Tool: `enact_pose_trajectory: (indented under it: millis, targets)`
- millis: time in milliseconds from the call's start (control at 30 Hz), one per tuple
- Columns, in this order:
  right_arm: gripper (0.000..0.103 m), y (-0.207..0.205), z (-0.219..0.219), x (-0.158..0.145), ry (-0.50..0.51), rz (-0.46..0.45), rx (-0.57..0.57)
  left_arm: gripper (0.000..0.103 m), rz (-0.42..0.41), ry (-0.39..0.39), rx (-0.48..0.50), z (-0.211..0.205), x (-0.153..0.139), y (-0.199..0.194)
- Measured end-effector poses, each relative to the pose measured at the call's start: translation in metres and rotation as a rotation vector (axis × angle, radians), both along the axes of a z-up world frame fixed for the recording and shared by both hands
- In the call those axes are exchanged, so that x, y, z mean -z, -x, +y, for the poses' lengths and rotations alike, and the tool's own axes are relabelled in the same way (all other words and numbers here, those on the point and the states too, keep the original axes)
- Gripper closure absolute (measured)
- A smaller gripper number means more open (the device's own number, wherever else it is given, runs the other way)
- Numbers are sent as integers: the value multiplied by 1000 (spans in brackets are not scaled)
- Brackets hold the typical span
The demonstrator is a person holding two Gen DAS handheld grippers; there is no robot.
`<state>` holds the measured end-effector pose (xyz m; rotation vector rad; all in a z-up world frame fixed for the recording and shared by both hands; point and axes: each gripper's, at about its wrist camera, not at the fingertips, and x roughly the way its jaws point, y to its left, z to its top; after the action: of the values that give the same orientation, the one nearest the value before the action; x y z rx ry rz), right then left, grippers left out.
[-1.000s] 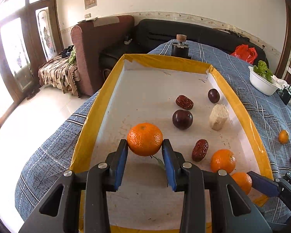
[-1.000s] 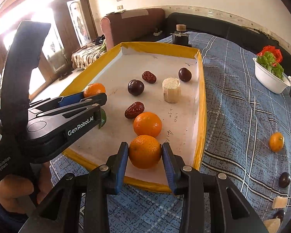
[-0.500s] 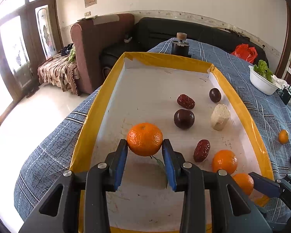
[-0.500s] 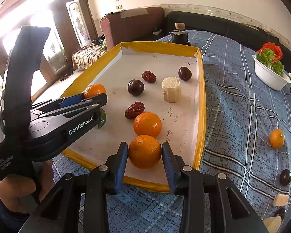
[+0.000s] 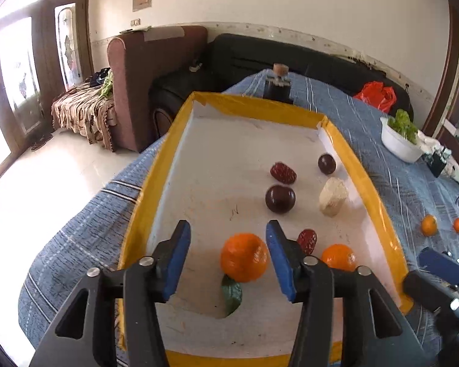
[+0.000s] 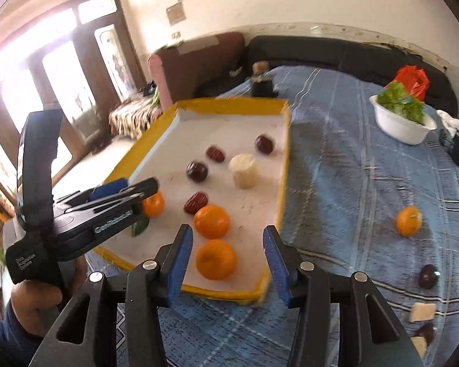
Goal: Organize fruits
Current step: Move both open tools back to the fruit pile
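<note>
Both tools, left [image 5: 225, 255] and right [image 6: 226, 258], are spread apart over their oranges [image 5: 244, 257] [image 6: 216, 259] in the tray [image 5: 156, 189], so we'd lift straight up without nudging them.

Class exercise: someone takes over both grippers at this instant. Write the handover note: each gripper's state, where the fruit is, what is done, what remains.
Left gripper: open, leafy orange between its jaws, resting in the tray.
Right gripper: open over the near orange, which lies in the tray too.
Done: three oranges, two plums, two red dates and a pale chunk are in the tray.
Left: an orange, a dark plum and pale pieces sit on the blue cloth.
</note>
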<state>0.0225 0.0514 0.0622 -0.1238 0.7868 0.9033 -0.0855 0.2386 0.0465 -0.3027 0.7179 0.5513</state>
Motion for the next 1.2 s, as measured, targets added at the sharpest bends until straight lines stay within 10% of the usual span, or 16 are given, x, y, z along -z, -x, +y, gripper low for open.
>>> enact_pose_trajectory:
  millis: [700, 1000, 1200]
  targets:
    - [51, -84, -186, -16, -205, 137, 408, 49, -30, -53, 192, -78, -29, -13]
    - [51, -102, -238, -7, -242, 177, 566, 39, 14, 54, 733, -195, -17, -29]
    - [51, -107, -250, 7, -258, 224, 591, 37, 89, 54, 876, -251, 3, -44]
